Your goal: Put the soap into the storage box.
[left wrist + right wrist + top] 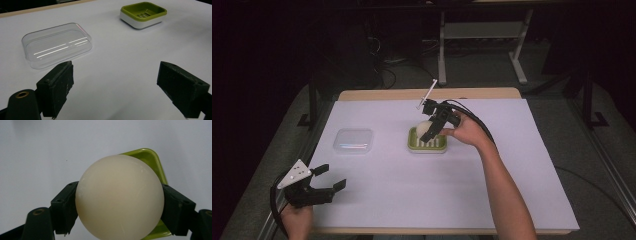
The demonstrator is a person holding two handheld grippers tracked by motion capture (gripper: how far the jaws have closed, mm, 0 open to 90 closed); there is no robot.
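A cream, rounded bar of soap (424, 129) is held just above a green and white soap dish (428, 149) at the middle of the table. My right gripper (432, 131) is shut on it, jaws pressing its two sides. In the right gripper view the soap (119, 197) hides most of the dish (150, 155) beneath it. The left gripper view shows the dish (140, 23) with its slatted floor bare. My left gripper (333, 176) hangs open near the table's front left corner, nothing between its jaws (117, 82).
A clear plastic lid (353, 140) lies flat on the white sheet left of the dish, just ahead of the left gripper in its view (57, 47). The white sheet (512, 165) covers the tabletop. Dark floor and desk legs lie beyond the far edge.
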